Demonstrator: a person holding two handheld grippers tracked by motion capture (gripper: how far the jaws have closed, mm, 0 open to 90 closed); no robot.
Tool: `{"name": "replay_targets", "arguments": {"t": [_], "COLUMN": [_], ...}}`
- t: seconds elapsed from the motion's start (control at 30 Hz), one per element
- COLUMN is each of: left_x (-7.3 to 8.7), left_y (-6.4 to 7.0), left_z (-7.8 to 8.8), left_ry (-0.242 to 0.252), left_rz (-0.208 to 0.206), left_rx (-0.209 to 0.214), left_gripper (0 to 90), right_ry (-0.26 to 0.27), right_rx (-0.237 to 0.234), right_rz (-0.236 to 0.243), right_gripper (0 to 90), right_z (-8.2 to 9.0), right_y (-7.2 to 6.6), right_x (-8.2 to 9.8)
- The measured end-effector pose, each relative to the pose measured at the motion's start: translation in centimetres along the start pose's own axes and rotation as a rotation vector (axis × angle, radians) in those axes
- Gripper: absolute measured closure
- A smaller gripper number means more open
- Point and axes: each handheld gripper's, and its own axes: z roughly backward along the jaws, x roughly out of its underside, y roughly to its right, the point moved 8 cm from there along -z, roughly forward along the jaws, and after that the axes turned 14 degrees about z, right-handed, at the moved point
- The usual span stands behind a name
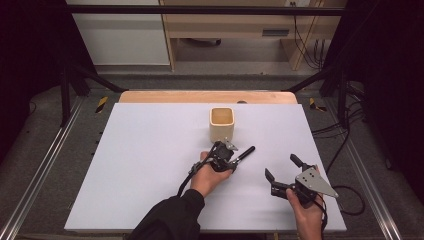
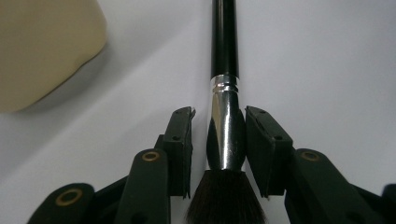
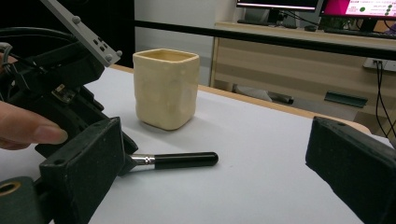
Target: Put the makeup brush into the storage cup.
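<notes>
A: High view. Where is the brush (image 1: 243,153)?

B: Just in front of the cream cup (image 1: 221,123), lying on the desk (image 1: 140,165), handle angled past the cup's right side. The left gripper (image 1: 223,159) sits over its ferrule end. The right gripper (image 1: 282,172) waits further right of the cup, jaws spread, empty.

A: Left gripper view. Jaw state?

B: Partly open, one jaw either side of the silver ferrule (image 2: 225,128), with narrow gaps; contact cannot be confirmed. The bristles (image 2: 224,198) lie between the jaw bases.

A: Procedure?

B: Likely step: grasp. Centre the ferrule, close evenly on metal, not bristles.

A: Right gripper view?

B: Own jaws wide apart, holding nothing. The handle (image 3: 184,160) lies in front of the cup.
</notes>
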Motion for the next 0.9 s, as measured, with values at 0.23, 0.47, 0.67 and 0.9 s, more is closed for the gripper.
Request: {"name": "replay_targets", "arguments": {"t": [0.23,0.47,0.67,0.9], "left_x": [0.1,0.0,-0.2,0.2], "left_y": [0.0,-0.1,-0.3,-0.7], "left_z": [-0.2,0.0,1.2,3.8], "left_ry": [-0.02,-0.018,0.01,0.03], "left_rz": [0.005,-0.013,-0.034,-0.066], "left_rx": [0.006,0.003,0.003,0.023], "left_gripper": [65.9,70.7,70.8,70.9], "right_ry": [-0.002,-0.001,-0.002,-0.006], "right_rx": [-0.001,0.002,0.006,-0.011], "right_rz": [0.0,-0.002,-0.001,0.019], "right_gripper": [4.8,4.8,4.8,4.7], "right_z": [0.0,0.0,0.1,-0.2], "right_y": [0.0,0.0,0.1,-0.4], "right_x": [0.0,0.0,0.0,-0.1]}}
